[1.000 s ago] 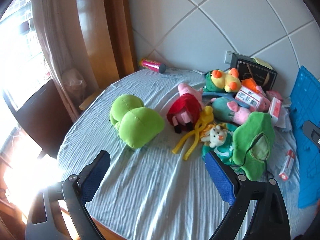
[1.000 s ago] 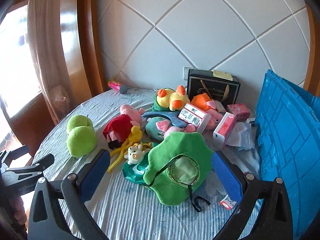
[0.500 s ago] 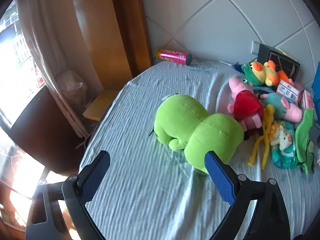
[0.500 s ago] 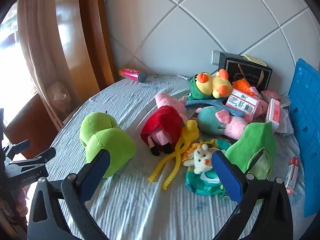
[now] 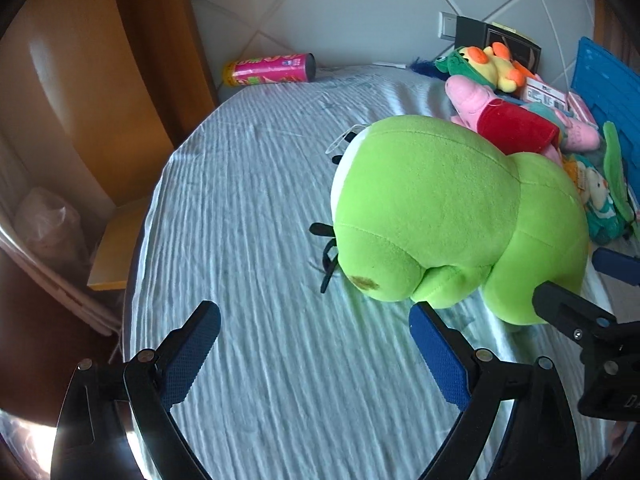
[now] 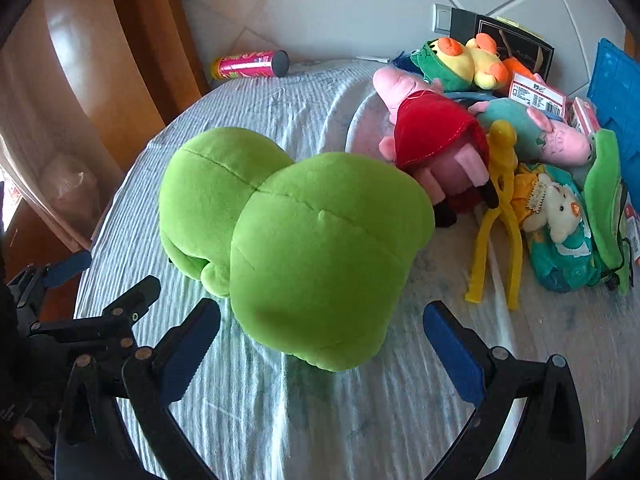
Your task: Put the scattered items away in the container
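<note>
Both claws gape wide and empty, the right claw (image 6: pixel 320 342) just short of the big green plush (image 6: pixel 304 236) lying on the counter (image 5: pixel 248 208) (left claw (image 5: pixel 314 344) beside its head), so closing on it likely comes next.

A round table (image 5: pixel 260 208) under a wrinkled pale blue cloth carries everything. A big green plush (image 6: pixel 304 236) lies near its middle, a pink can (image 5: pixel 270 69) on its side at the far edge, and a heap of small toys (image 6: pixel 504 148) along the right edge.
</note>
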